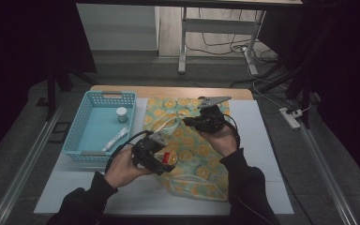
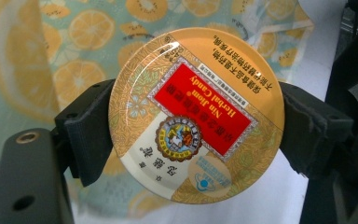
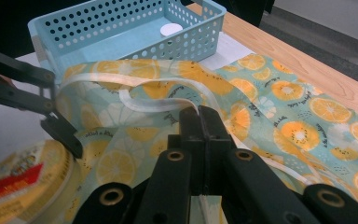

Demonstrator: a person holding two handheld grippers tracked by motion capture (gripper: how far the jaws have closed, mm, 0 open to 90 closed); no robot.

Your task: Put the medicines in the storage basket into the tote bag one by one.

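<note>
A round orange candy tin [image 2: 196, 116] with a red label is clamped edge to edge between the black pads [image 2: 91, 126] of my left gripper [image 1: 161, 157], which holds it just above the near left part of a fruit-print bag [image 1: 197, 159]. My right gripper [image 3: 199, 116] is shut on the bag's white strap [image 3: 154, 105] and lifts it off the cloth [image 3: 284, 107]. In the high view the right gripper [image 1: 187, 122] is up and to the right of the tin [image 1: 168, 158]. The tin [image 3: 23, 182] also appears at the lower left of the right gripper view.
A light blue perforated basket [image 1: 86, 136] stands left of the bag, holding a small white-lidded jar [image 1: 121, 114] and a white tube [image 1: 116, 138]. A white mat [image 1: 267, 154] covers the wooden table [image 1: 168, 92]. Desk legs and cables lie on the floor beyond.
</note>
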